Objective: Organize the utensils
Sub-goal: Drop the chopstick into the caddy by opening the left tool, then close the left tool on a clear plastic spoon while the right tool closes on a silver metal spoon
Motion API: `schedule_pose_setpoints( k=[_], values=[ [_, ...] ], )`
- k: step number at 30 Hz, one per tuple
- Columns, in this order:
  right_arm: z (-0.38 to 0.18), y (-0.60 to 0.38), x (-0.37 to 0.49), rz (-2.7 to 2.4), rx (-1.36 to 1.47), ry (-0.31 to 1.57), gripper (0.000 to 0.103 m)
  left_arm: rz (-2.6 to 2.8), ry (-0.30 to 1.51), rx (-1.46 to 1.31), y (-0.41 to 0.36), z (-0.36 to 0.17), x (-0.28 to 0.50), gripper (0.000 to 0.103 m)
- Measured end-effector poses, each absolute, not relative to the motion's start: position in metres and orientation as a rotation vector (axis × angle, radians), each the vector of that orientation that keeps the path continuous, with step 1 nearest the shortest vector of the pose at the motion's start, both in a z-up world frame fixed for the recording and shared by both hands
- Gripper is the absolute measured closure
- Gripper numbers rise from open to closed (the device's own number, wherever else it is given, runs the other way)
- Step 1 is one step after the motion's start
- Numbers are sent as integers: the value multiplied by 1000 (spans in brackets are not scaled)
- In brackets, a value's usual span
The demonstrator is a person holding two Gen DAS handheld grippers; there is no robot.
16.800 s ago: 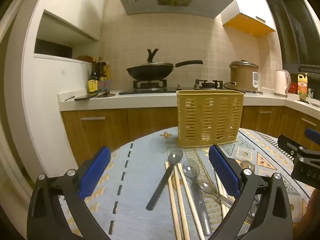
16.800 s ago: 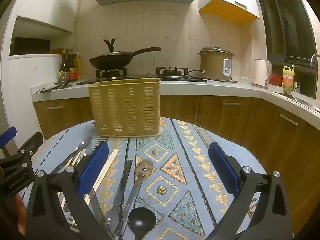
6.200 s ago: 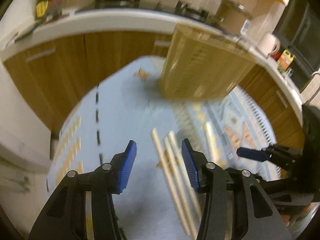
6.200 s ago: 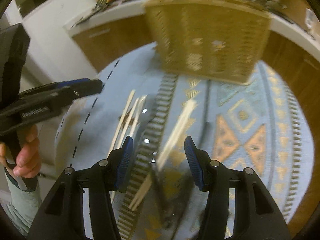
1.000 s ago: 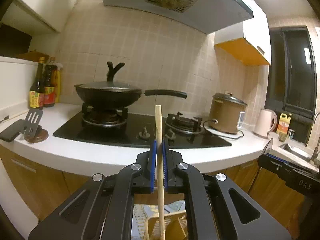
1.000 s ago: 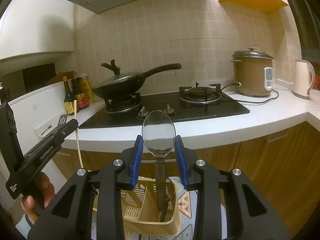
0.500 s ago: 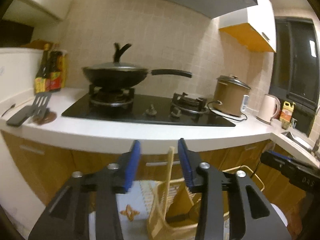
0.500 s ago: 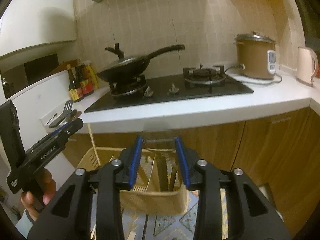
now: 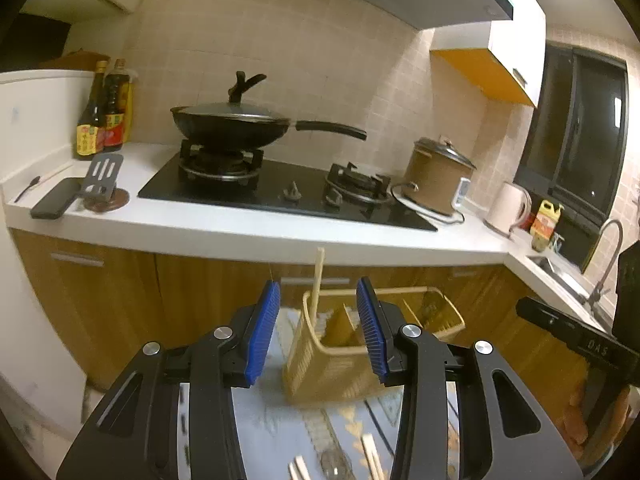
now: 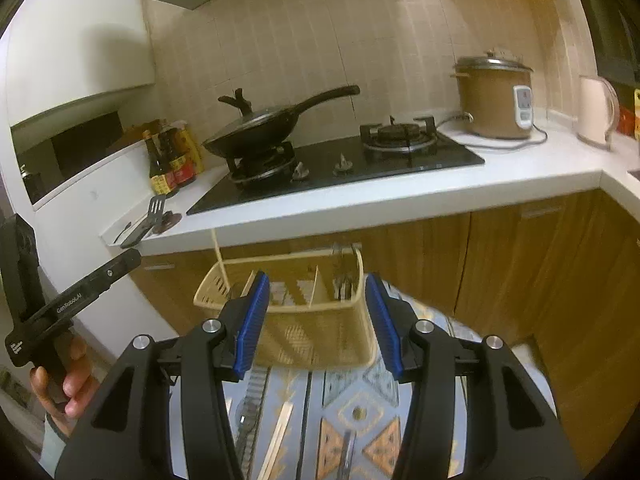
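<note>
A yellow slotted utensil basket (image 9: 332,372) (image 10: 316,332) stands on the patterned table. A wooden chopstick (image 9: 318,280) (image 10: 219,258) stands upright in its left compartment. A metal spoon (image 10: 343,276) sits in its right compartment. My left gripper (image 9: 318,332) is open and empty, just above and in front of the basket. My right gripper (image 10: 316,320) is open and empty, above the basket's near wall. More chopsticks (image 10: 276,440) (image 9: 370,456) and spoons (image 10: 346,452) lie on the table below.
Behind the table runs a white counter (image 9: 240,232) with wooden cabinets, a hob with a black wok (image 9: 230,122), a rice cooker (image 10: 494,98), a kettle (image 9: 508,208) and sauce bottles (image 9: 104,112). The other gripper shows at each view's edge.
Both grippers have let go: the chopstick and the spoon now stand in the basket. Both jaws have opened wide and the grippers have pulled back above the basket.
</note>
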State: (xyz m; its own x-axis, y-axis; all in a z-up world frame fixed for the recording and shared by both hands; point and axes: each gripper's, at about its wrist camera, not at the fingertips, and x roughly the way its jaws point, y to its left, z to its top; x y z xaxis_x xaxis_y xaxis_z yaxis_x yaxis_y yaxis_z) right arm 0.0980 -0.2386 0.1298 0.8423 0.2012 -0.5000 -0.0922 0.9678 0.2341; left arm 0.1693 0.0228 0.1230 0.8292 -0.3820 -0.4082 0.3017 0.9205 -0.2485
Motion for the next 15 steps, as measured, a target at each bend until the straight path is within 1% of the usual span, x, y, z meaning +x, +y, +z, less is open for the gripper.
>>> schedule_pose_setpoints(
  k=[7,15],
  values=[
    [102,-242,73,127,204,708,56,-361,547,-97,17,110,134,65],
    [35,-246,39,96,250,958,56,-361,746,0,-2,56,123,65]
  ],
)
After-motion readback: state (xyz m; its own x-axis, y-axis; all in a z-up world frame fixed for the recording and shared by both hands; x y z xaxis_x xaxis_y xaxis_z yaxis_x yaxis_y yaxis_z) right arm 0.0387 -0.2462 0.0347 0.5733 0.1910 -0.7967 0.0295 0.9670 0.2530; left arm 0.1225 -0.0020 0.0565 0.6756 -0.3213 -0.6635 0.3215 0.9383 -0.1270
